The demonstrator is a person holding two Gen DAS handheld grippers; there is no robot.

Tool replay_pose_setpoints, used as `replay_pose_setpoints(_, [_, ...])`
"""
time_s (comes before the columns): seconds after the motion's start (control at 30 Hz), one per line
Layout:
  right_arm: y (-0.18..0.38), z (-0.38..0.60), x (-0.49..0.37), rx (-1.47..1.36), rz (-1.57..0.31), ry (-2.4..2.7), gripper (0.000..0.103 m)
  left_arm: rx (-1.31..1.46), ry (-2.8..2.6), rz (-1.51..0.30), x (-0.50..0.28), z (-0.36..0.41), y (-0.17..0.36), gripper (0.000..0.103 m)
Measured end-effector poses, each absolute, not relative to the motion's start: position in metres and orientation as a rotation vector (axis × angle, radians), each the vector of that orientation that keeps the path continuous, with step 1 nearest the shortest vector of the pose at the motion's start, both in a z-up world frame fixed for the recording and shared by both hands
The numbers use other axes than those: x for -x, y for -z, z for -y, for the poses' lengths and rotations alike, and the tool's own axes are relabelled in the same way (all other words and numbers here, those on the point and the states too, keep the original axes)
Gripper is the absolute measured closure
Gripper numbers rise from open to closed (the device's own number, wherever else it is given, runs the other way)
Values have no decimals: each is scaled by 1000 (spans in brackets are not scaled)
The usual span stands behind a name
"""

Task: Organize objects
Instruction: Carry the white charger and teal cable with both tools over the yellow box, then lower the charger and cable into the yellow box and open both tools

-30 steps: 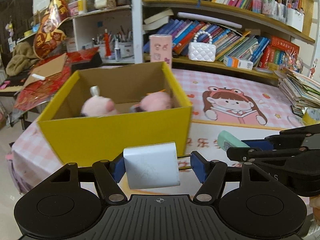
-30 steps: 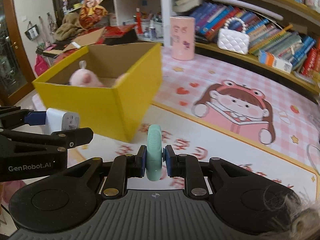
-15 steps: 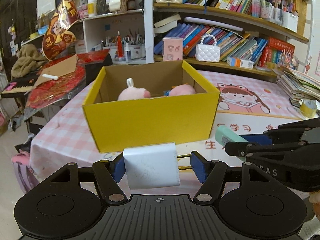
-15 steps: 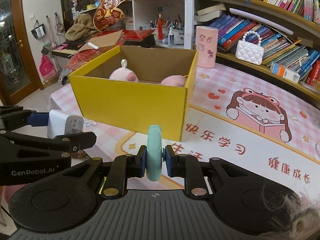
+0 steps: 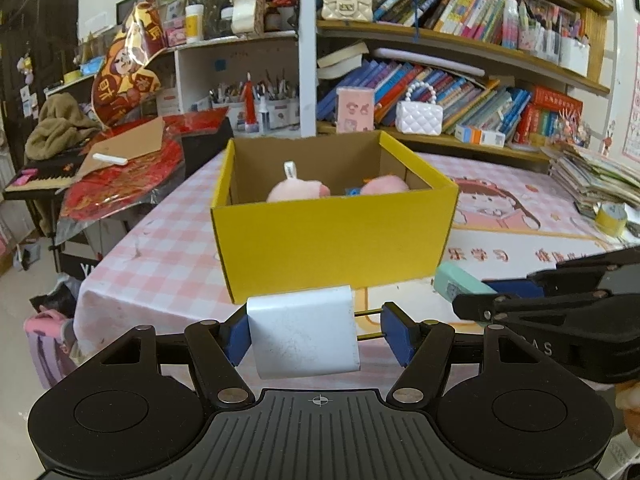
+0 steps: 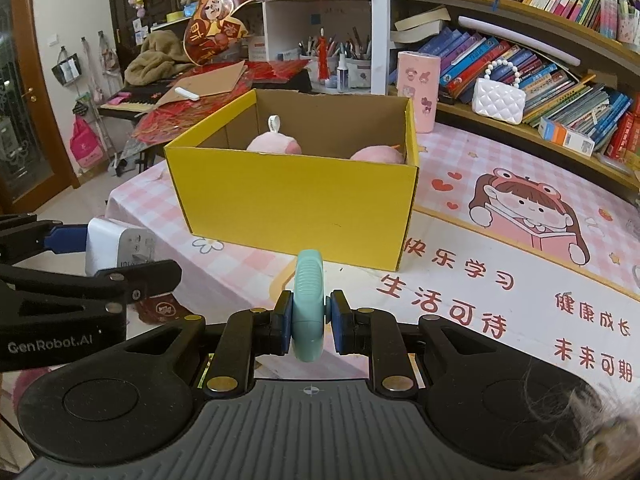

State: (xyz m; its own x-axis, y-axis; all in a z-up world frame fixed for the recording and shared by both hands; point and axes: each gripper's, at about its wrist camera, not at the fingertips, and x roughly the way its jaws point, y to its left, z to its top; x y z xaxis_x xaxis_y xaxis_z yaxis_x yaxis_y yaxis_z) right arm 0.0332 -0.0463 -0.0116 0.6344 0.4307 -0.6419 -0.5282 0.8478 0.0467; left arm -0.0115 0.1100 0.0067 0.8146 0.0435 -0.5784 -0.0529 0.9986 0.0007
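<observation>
Holding a white charger block (image 5: 303, 332), the left gripper (image 5: 316, 334) had its left blue pad against the block's side, while a gap showed between the block and the right blue pad, so a firm pinch could not be confirmed from its own camera. In the right wrist view the same block (image 6: 120, 246) sat at the tip of the left gripper's fingers, raised above the table's edge. The right gripper (image 6: 309, 320) was clenched on a slim mint-green device (image 6: 307, 304), both blue pads pressed flat to its sides and the device standing on edge between them (its ribbed top pointed forward).

Ahead of both grippers stood an open yellow cardboard box (image 6: 296, 204) on a table (image 6: 460, 292) covered with a pink checked cloth and a cartoon mat. Inside the box lay two pink plush toys, one (image 6: 274, 145) toward the left with a white loop tag, the other (image 6: 378, 155) against the right wall. Both held things were near the box's front wall and outside it, the charger to the left and the mint device toward its right front corner.

Behind the table ran a bookshelf (image 5: 460, 80) crowded with books, with a white quilted purse (image 5: 419, 117) and a pink box (image 5: 355, 109) on its lower ledge.
</observation>
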Motion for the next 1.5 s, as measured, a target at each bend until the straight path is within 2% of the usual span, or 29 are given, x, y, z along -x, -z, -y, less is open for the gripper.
replay_pose_setpoints(0.33, [-17,38,-66,115,-575,-514,85,33,-53,-510,-20,-127,-32,36])
replay_pose_setpoints(0.57, [-39,24,-123,147,-443,-480,85,1,-42,-458,-79,-131,-46,36])
replay_pose_setpoints(0.77, [-13,4,-173,248,-499,-483,85,-27,-82,-513,-126,-133,-28,36])
replay_pose_setpoints(1.0, [18,-12,-194,339,-574,-542,85,-76,-107,-600,-152,-129,1,36])
replay_pose_setpoints(1.23, [22,-13,-207,360,-605,-578,84,-90,-122,-634,-162,-128,12,35])
replay_pose_setpoints(1.3, [21,-14,-209,372,-600,-578,81,-109,-132,-628,-163,-126,10,33])
replay_pose_setpoints(1.33, [21,-14,-208,379,-596,-572,76,-129,-146,-614,-162,-125,9,32])
replay_pose_setpoints(1.4, [18,-11,-206,372,-586,-574,73,-146,-165,-593,-159,-124,4,24])
replay_pose_setpoints(1.47, [14,-5,-203,354,-570,-570,60,-135,-173,-568,-155,-126,-3,21])
replay_pose_setpoints(1.5, [11,-1,-202,343,-561,-568,57,-121,-172,-560,-153,-127,-7,18])
